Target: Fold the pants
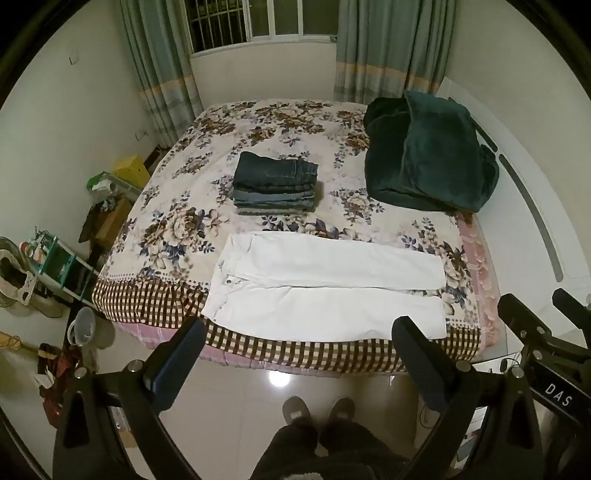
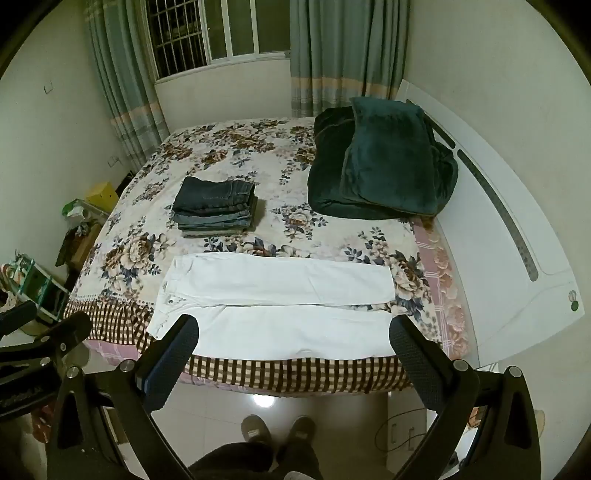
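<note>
White pants: the white pants [image 1: 325, 288] [image 2: 273, 306] lie flat near the front edge of the bed [image 1: 258, 125] [image 2: 229, 147], waist to the left, both legs running side by side to the right, unfolded.
Left gripper: the left gripper [image 1: 299, 328] hangs above the floor in front of the bed, its two fingers spread wide apart and holding nothing; it touches no cloth.
Right gripper: the right gripper [image 2: 295, 328] also stands with fingers wide apart and empty, in front of the bed's near edge, clear of the pants.
Folded stack: a stack of folded jeans [image 1: 275, 182] [image 2: 216, 206] sits on the bed behind the pants, apart from them.
Blanket: a dark green blanket [image 1: 428, 155] [image 2: 384, 162] is bundled at the far right of the bed, beside the white headboard [image 2: 517, 229].
Person: two feet in slippers [image 1: 317, 411] [image 2: 279, 430] stand on the tiled floor in front of the bed.
Window: a barred window [image 1: 258, 18] [image 2: 207, 29] with green curtains lies beyond the bed.
</note>
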Demonstrator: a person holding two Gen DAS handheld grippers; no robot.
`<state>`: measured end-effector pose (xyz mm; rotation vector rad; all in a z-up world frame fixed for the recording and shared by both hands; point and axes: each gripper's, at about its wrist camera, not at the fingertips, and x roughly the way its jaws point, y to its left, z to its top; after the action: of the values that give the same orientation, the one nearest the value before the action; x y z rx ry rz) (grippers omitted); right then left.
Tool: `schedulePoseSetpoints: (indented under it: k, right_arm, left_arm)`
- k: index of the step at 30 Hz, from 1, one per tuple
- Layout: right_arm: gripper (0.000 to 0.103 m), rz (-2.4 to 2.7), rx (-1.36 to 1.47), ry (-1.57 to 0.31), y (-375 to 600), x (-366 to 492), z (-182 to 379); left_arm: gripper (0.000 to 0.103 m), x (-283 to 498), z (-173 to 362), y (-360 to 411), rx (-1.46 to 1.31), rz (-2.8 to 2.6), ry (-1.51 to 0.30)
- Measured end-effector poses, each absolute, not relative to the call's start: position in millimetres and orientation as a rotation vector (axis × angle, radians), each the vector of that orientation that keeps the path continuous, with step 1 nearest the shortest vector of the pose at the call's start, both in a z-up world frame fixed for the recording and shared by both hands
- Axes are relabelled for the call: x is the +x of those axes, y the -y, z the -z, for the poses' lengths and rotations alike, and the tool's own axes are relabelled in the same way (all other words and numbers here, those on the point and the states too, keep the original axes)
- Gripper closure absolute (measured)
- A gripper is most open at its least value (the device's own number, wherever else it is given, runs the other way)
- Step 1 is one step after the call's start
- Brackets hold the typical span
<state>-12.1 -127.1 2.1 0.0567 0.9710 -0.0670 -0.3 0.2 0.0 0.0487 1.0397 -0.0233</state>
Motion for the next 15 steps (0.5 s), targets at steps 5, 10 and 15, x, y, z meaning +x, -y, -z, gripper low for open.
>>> schedulePoseSetpoints:
  k: [5,10,15]
  right_arm:
    - [0.000,0.070,0.053,-0.978,127.2,-12.0,-2.5]
    - [0.000,0.074,0.043,-0.977,124.6,-11.1,-2.2]
    - [0.000,0.073,0.044,-0.975,127.1,-9.8,-1.9]
  left_arm:
    - [0.000,-0.9,1.0,0.0,0.039,0.016,-1.044]
    - [0.000,-1.0,0.4,4.0,0.032,0.007,-1.043]
    - [0.000,5.5,-8.6,1.4,0.042,0.032,-1.036]
